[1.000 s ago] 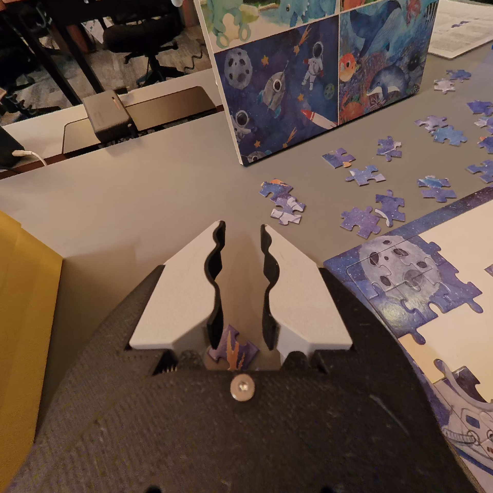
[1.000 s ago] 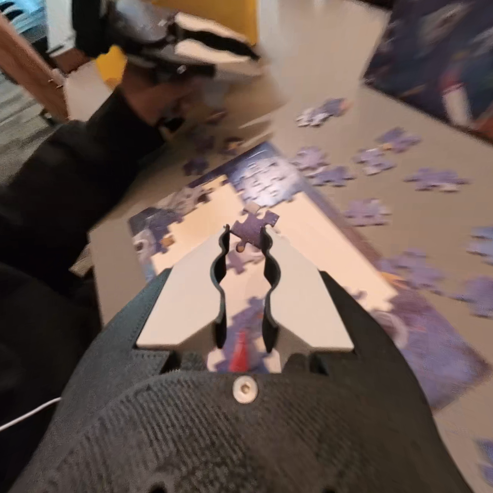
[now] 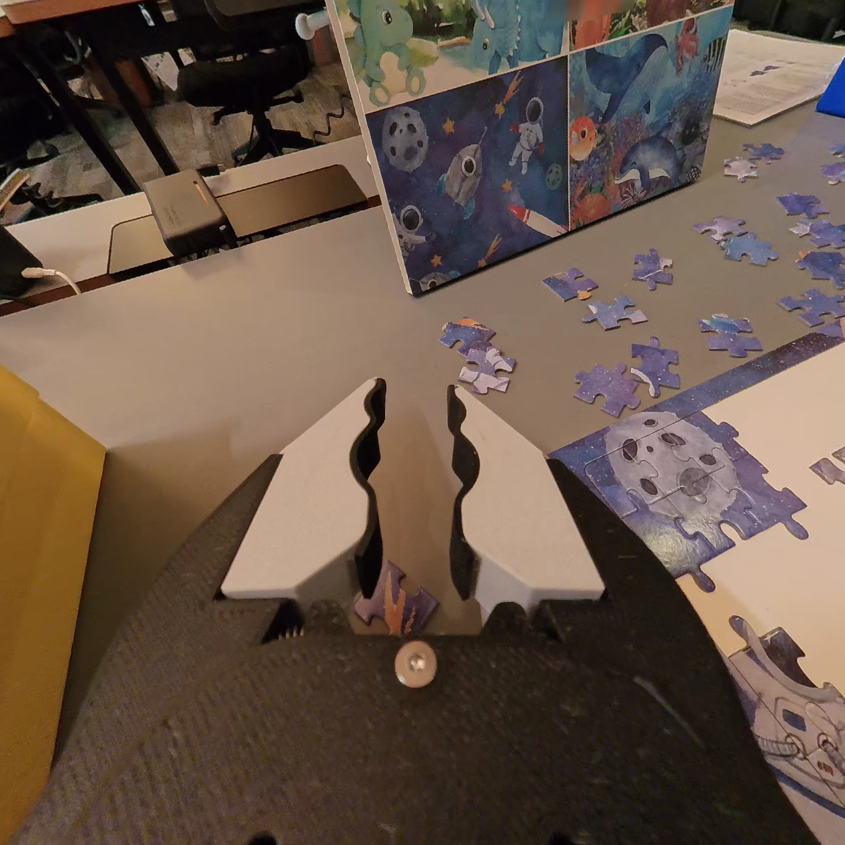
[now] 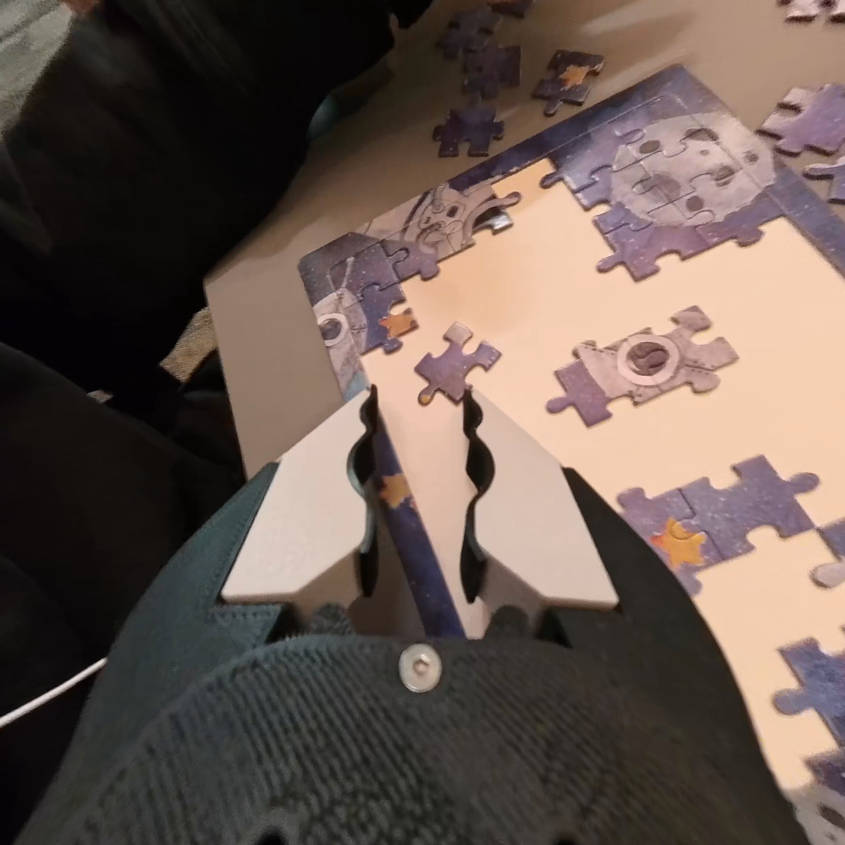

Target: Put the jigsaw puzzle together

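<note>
An office or shared workroom is showing here. A grey table (image 3: pixel 228 347) is carrying a half-built jigsaw (image 4: pixel 594 283), loose pieces (image 3: pixel 608 388) and a picture box (image 3: pixel 526 137) standing upright. Behind it, black swivel chairs (image 3: pixel 247 82) are sitting on patterned carpet (image 3: pixel 192 123) beside dark desk legs. A small black device (image 3: pixel 183 210) is resting on a neighbouring white desk (image 3: pixel 68 228), and printed sheets (image 3: pixel 772 73) are lying at the far edge.
</note>
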Action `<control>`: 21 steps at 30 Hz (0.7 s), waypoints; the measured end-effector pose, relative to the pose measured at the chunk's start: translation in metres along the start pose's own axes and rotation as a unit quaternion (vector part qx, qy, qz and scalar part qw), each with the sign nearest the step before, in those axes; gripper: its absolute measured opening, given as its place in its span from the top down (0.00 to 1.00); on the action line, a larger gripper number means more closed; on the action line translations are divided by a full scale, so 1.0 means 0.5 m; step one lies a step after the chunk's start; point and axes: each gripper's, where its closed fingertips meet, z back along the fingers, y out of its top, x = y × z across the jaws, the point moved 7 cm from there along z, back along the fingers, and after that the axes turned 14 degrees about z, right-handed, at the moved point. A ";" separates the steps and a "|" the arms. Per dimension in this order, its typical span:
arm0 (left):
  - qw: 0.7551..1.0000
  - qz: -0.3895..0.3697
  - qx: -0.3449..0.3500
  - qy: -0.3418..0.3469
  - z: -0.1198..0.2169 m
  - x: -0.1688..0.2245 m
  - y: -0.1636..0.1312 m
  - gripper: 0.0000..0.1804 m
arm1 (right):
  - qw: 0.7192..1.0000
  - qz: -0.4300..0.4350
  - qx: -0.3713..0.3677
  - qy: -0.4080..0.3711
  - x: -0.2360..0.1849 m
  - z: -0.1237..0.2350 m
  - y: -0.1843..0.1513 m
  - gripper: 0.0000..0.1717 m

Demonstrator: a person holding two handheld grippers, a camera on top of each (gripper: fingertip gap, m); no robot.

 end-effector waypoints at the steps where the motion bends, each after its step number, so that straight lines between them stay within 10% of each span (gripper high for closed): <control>1: 1.000 0.000 0.000 0.000 0.000 0.000 0.000 0.86 | 1.000 -0.001 0.008 0.019 -0.005 0.001 0.003 0.80; 8: 1.000 0.001 0.000 -0.002 0.000 0.001 0.000 0.86 | 0.993 0.115 0.009 -0.019 0.040 0.022 0.016 0.81; 21: 1.000 0.001 -0.001 0.000 -0.001 -0.002 0.000 0.86 | 0.924 0.331 -0.080 0.176 0.077 -0.020 0.033 0.74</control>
